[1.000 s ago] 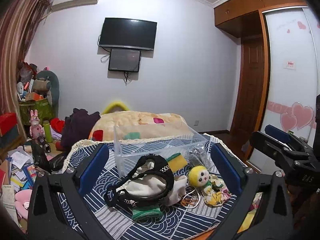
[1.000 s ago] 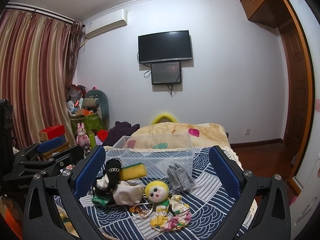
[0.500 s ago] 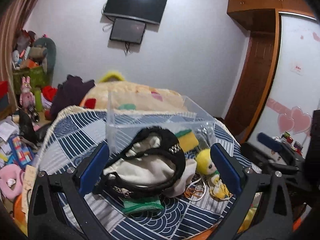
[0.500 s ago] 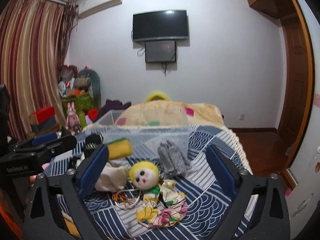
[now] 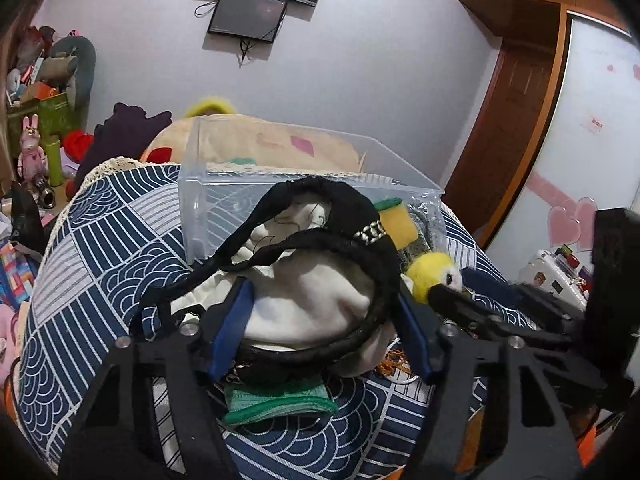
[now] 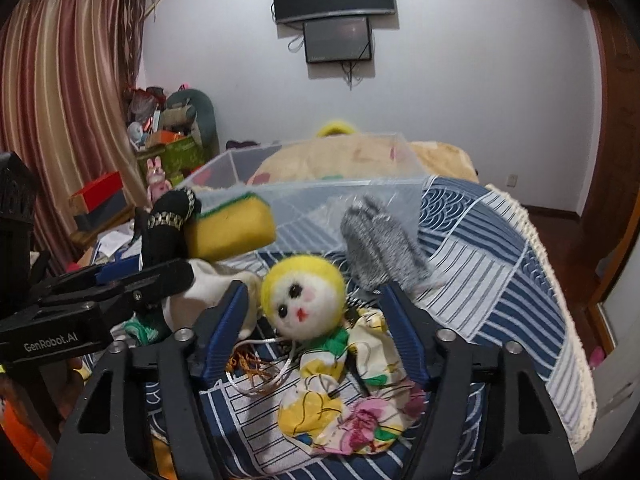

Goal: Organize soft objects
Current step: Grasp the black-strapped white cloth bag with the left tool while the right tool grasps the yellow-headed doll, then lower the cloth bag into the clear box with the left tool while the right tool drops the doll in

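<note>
A white cloth with a black strap [image 5: 316, 296] lies on the blue patterned bedspread [image 5: 100, 240], over a green cloth [image 5: 280, 404]. My left gripper [image 5: 320, 300] is open, its blue pads on either side of the white cloth. A yellow-headed doll [image 6: 304, 300] in a flowered dress lies between the open fingers of my right gripper [image 6: 316, 304]. A yellow sponge [image 6: 232, 232] and a grey fuzzy glove [image 6: 380, 248] lie in front of a clear plastic bin [image 6: 320, 196]. The bin [image 5: 224, 204] shows in the left wrist view too.
A beige blanket [image 6: 360, 160] lies behind the bin. Toys, boxes and clutter [image 6: 168, 148] stand by the curtain at the left. A wooden door and wardrobe [image 5: 512, 112] stand at the right. The bed edge drops off to the right [image 6: 568, 320].
Both grippers have moved forward and down toward the bed. The left one now straddles the white cloth and the right one straddles the doll. Both sets of fingers have narrowed.
</note>
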